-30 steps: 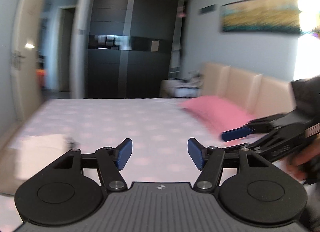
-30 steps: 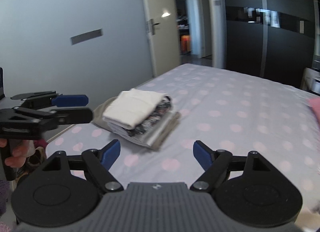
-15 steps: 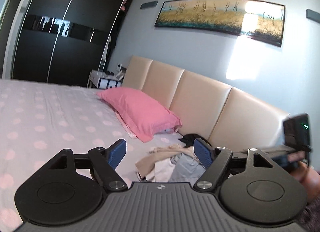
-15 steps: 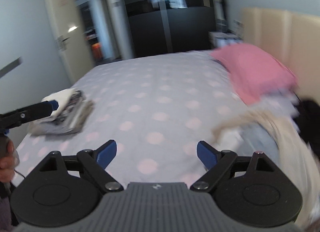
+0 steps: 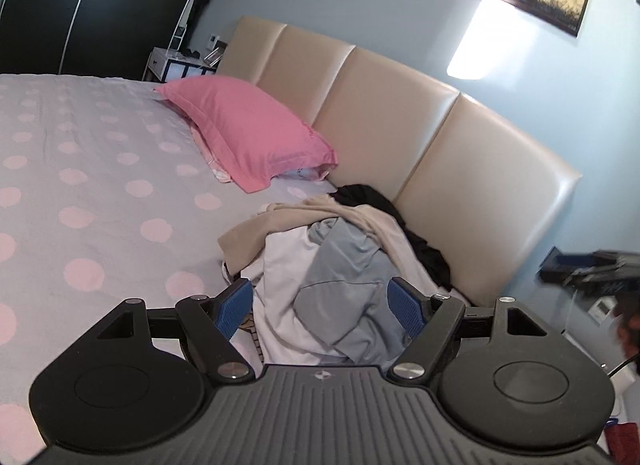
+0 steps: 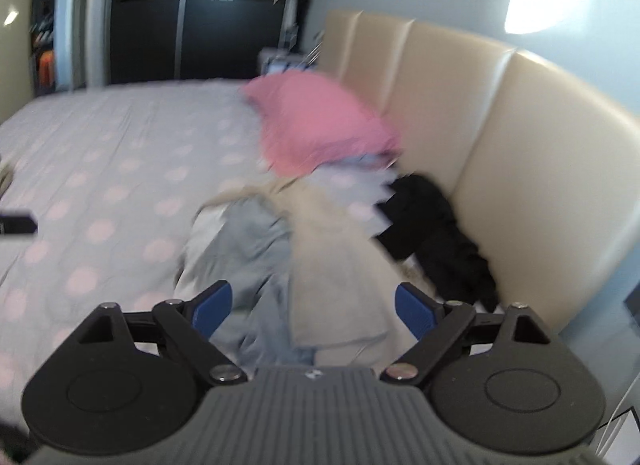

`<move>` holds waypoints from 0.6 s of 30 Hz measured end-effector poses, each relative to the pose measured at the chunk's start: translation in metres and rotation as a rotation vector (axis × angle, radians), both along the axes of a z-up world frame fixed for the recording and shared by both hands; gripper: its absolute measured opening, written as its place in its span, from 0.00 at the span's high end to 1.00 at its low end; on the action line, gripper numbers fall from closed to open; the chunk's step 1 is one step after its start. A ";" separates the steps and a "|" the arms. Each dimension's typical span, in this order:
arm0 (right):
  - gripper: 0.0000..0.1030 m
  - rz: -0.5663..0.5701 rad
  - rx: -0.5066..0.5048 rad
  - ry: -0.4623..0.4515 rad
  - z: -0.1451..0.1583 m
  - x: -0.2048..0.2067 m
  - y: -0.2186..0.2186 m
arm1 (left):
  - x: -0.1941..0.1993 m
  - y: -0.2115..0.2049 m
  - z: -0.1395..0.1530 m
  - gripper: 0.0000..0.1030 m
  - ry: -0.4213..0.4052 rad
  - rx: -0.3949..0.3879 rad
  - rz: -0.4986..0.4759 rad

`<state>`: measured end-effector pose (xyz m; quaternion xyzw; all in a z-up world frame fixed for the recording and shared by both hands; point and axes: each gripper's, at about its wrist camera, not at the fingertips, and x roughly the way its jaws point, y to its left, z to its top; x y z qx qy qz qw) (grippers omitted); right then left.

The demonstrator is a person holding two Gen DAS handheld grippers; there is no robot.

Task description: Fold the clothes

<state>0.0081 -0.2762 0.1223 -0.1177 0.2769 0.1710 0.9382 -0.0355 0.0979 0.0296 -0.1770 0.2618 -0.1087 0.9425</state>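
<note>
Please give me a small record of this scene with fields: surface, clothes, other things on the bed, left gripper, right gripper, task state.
surface: bed with pink-dotted sheet, beige headboard
clothes: unfolded pile near the headboard; beige, white, grey-blue and black pieces
other things on the bed: pink pillow
left gripper: left gripper open, pointing at the pile, holding nothing
right gripper: right gripper jaws opening, nothing gripped, view blurred
task state: no garment from this pile picked up yet

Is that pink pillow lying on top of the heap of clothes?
No: the pink pillow lies on the spotted bedsheet against the headboard, farther up the bed than the heap of clothes.
</note>
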 end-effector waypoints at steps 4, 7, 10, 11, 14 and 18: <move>0.10 -0.077 0.156 -0.012 -0.018 0.000 0.005 | 0.017 -0.015 -0.006 0.29 0.016 0.098 0.035; 0.10 -0.120 0.196 -0.024 -0.039 -0.004 0.023 | 0.024 -0.027 -0.009 0.29 0.012 0.177 0.041; 0.10 -0.176 0.260 -0.005 -0.059 -0.005 0.032 | 0.031 -0.039 -0.013 0.29 0.009 0.248 0.047; 0.08 -0.197 0.275 -0.006 -0.066 -0.006 0.035 | 0.033 -0.043 -0.014 0.28 0.011 0.263 0.049; 0.06 -0.262 0.274 -0.022 -0.086 -0.007 0.044 | 0.040 -0.052 -0.021 0.28 0.034 0.298 0.064; 0.06 -0.298 0.260 -0.042 -0.106 -0.009 0.052 | 0.040 -0.057 -0.028 0.28 0.011 0.301 0.062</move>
